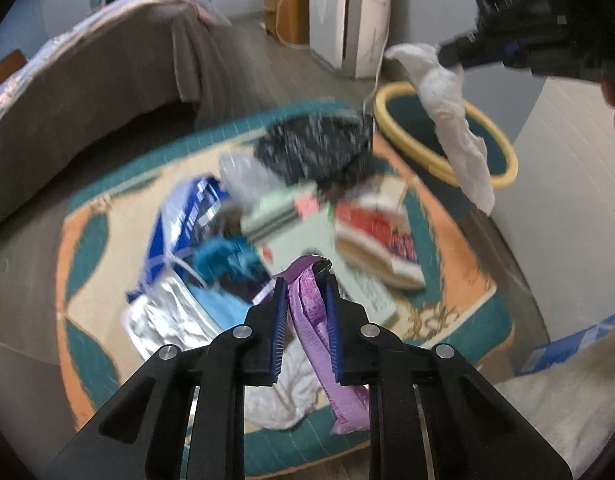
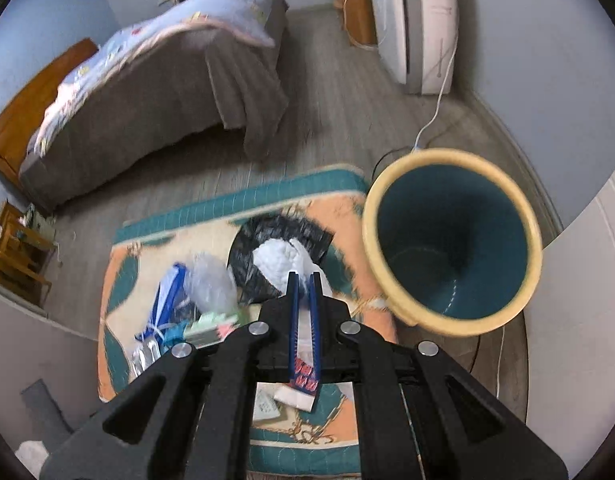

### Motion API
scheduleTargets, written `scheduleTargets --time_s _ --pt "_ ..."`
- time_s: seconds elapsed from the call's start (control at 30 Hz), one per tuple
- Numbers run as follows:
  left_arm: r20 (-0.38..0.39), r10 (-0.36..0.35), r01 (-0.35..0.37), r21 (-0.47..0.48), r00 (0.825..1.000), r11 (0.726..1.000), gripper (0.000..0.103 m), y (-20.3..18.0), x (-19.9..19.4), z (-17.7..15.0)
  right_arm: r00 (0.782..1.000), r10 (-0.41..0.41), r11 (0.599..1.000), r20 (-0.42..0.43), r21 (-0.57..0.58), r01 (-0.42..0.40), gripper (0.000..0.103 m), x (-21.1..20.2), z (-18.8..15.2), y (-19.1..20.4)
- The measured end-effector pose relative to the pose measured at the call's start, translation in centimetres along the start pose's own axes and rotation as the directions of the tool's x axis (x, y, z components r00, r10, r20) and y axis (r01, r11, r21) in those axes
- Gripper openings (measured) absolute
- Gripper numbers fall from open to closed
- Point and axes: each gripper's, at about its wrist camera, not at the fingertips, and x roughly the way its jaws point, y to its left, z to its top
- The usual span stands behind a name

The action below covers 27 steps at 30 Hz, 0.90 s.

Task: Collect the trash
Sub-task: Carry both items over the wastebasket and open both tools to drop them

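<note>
Beside bin [image 2: 451, 256], perhaps wrappers [image 1: 243, 220].

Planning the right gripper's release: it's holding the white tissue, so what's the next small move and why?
Probably carry the right gripper sideways over the bin, then open. It is shut on the white tissue, which hangs beside the bin's yellow rim in the left wrist view, not clearly above the opening. The bin looks empty.

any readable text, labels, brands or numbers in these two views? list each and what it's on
None can be read.
Blue packet: white print, motion-blurred.
Red-and-white pack: print blurred.
Pale green box: markings blurred.
White appliance by the wall: faint grey lines of print on its side, too small.
Purple wrapper in the left gripper: no lettering visible.
</note>
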Motion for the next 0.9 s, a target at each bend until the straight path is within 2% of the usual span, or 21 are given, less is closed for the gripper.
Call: scheduleTargets --time_s 0.1,0.2,0.4,0.57,0.67,0.9 --pt "0.05 0.018 -0.019 0.014 0.999 1.0 0.019 0.0 -1.4 1.7 0.999 0.015 0.999 0.035 0.042 -0.017 0.005 -1.1 1.3 -2.1" --pt "0.093 0.024 -0.026 0.022 0.995 0.999 0.019 0.0 -2.1 4.5 0.998 -0.022 0.998 0.051 0.067 0.018 0.005 -1.1 2.4 -4.3" --pt "0.12 0.005 -0.014 0.07 0.993 0.997 0.019 -1.4 -1.5 8.5 0.997 -0.06 0.991 0.045 0.125 0.054 0.005 0.6 3.4 -9.0" --pt "0.119 -0.059 0.043 0.129 0.991 0.991 0.02 -4.5 0.6 11.6 0.994 -0.085 0.985 0.062 0.156 0.074 0.005 1.5 3.7 -12.0" --pt "0.099 -0.089 0.073 0.157 0.991 0.985 0.02 -6.4 2.7 13.3 0.991 -0.126 0.979 0.053 0.167 0.116 0.005 2.6 3.8 -14.0" --pt "0.077 -0.151 0.135 0.191 0.985 0.972 0.02 -10.4 7.6 16.3 0.988 -0.153 0.949 0.037 0.285 0.136 0.005 4.2 3.8 -18.6"
